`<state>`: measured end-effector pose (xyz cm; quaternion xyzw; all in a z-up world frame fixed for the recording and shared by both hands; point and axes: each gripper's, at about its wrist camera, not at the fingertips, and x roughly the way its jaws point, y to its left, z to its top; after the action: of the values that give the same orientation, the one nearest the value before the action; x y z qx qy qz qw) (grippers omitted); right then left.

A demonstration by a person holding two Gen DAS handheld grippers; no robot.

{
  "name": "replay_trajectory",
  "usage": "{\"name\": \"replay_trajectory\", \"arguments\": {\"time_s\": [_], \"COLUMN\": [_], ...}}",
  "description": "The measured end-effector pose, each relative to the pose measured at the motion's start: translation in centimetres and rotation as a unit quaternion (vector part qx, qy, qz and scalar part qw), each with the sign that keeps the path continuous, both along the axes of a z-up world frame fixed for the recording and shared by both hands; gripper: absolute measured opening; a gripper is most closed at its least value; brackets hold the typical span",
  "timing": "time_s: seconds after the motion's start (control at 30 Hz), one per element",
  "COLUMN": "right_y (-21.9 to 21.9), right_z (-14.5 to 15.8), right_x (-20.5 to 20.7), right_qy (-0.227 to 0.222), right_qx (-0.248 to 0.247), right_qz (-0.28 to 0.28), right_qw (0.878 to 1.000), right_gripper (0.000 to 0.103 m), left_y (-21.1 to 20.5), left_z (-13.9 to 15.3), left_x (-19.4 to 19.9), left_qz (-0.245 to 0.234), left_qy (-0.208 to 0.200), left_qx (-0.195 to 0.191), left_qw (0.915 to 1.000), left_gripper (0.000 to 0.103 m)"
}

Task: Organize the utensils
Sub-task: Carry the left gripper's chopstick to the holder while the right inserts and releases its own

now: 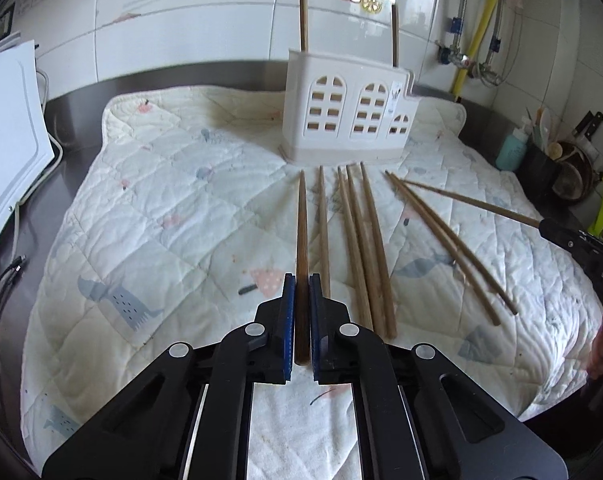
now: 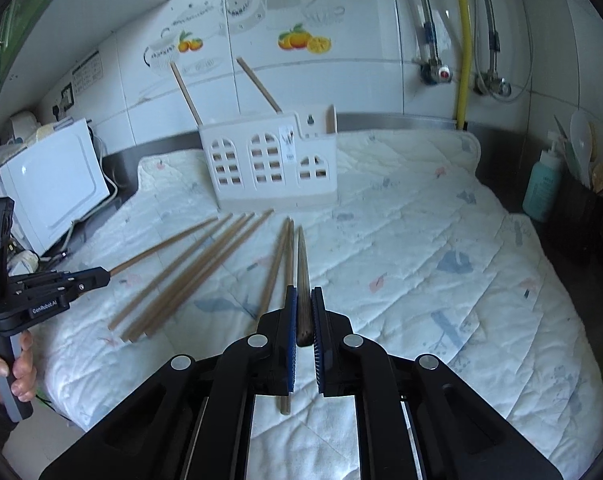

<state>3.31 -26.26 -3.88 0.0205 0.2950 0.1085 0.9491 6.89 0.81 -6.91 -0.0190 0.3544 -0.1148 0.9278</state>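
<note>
Left gripper clamping a brown wooden chopstick | right gripper gripping another chopstick | advice: tip each upright over the white windowed plastic holder near the quilted mat's far edge.

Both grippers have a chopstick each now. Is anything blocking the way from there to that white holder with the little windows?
Nothing visible. The left gripper and right gripper each clamp a chopstick. Ahead lie only the quilted mat and loose chopsticks, flat and low; the holder stands open-topped.
</note>
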Motion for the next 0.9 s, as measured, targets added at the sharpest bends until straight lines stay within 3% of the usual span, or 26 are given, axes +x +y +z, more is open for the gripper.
{"name": "replay_trajectory", "arguments": {"time_s": [0.17, 0.33, 0.5, 0.9], "right_y": [0.4, 0.9, 0.7, -1.4], "right_z": [2.5, 4.2, 6.4, 15.7], "right_x": [0.1, 1.2, 2.6, 9.2], "right_qy": [-0.029, -0.036, -0.045, -0.069], "right_qx": [-0.003, -0.017, -0.016, -0.03], "right_qz": [0.008, 0.019, 0.032, 0.03], "right_qw": [1.0, 0.999, 0.998, 0.997], "right_gripper": [0.007, 0.007, 0.007, 0.007], "left_y": [0.7, 0.8, 1.8, 1.9], "left_z": [2.1, 3.4, 5.5, 8.6], "left_x": [-0.4, 0.0, 0.1, 1.0], "left_qz": [0.006, 0.001, 0.003, -0.01], "left_qy": [-0.035, -0.045, -0.063, -0.082], "left_qx": [-0.018, -0.02, -0.047, -0.045], "left_qw": [0.9992, 0.9988, 0.9969, 0.9956], "left_gripper": [0.005, 0.005, 0.005, 0.005]}}
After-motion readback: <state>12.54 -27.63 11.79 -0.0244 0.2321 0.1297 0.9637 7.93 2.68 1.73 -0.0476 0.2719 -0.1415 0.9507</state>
